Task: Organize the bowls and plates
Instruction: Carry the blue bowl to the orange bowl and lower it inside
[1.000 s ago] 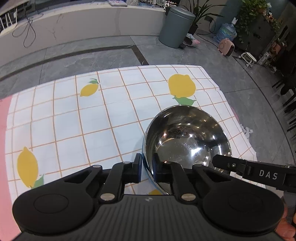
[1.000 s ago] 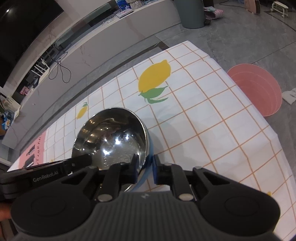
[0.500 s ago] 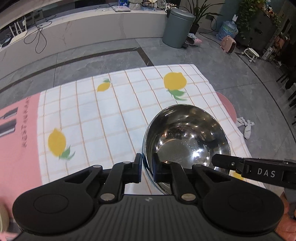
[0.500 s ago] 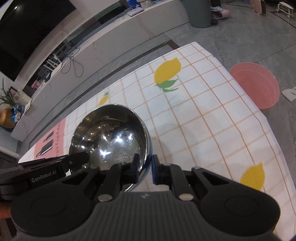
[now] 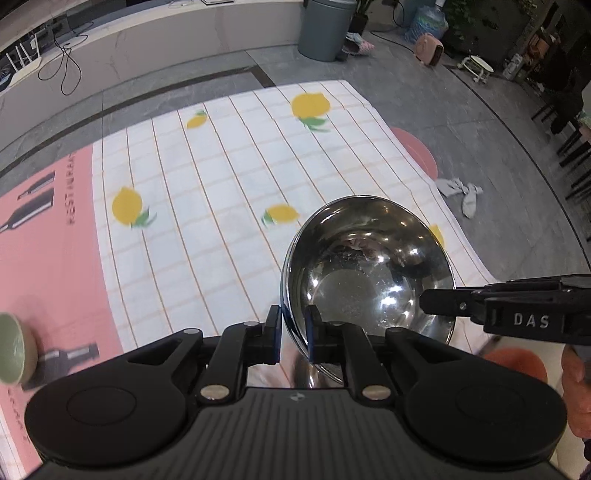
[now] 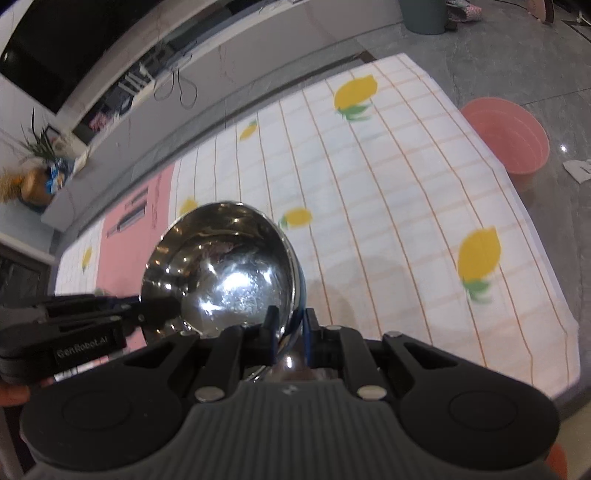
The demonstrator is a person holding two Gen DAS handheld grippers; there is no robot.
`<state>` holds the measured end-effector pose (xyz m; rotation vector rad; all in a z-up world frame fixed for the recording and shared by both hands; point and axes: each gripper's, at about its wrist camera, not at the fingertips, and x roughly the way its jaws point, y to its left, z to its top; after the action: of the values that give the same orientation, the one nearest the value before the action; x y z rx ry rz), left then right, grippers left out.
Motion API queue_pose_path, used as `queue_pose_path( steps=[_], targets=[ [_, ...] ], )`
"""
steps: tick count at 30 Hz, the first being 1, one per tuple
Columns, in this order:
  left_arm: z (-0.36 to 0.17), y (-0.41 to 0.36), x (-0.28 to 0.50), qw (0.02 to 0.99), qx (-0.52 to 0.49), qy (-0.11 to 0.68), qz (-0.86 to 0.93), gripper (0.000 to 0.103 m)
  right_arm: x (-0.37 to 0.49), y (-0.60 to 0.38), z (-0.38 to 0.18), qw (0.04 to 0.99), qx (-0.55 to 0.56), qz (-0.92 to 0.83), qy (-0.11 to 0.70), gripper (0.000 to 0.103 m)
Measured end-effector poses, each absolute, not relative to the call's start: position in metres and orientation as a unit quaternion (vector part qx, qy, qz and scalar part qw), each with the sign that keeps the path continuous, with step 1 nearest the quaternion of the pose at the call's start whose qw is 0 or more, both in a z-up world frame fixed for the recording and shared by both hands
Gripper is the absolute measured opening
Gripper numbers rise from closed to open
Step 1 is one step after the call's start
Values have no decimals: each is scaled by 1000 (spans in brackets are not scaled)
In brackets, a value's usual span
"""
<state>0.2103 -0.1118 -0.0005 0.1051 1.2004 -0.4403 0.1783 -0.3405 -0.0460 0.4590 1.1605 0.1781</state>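
A shiny steel bowl [image 5: 369, 273] is held in the air above the lemon-print tablecloth [image 5: 229, 184]. My left gripper [image 5: 293, 338] is shut on its left rim. My right gripper [image 6: 289, 338] is shut on its right rim; the bowl fills the middle of the right wrist view [image 6: 221, 269]. Each gripper shows in the other's view: the right one [image 5: 517, 310] and the left one [image 6: 88, 325]. A green bowl [image 5: 13, 347] sits on the pink mat [image 5: 48, 258] at the far left.
A pink basin [image 6: 506, 140] stands on the floor beyond the table's right edge. A grey bin [image 5: 325, 29] and a long white counter [image 5: 147, 44] are at the back. Rags [image 5: 461, 192] lie on the floor.
Both grippers have risen and pulled back with the bowl held between them, so more of the table shows. The pink mat and green bowl have come into the left wrist view.
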Motion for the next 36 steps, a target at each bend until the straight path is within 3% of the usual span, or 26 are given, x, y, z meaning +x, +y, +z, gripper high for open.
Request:
queue_pose_path(
  steps=[15, 36],
  targets=[
    [-36, -105, 164, 777, 23, 597, -198, 14, 130, -336, -60, 799, 181, 83, 568, 11],
    [-56, -117, 163, 768, 51, 612, -182, 14, 129, -327, -89, 791, 149, 81, 587, 10]
  ],
)
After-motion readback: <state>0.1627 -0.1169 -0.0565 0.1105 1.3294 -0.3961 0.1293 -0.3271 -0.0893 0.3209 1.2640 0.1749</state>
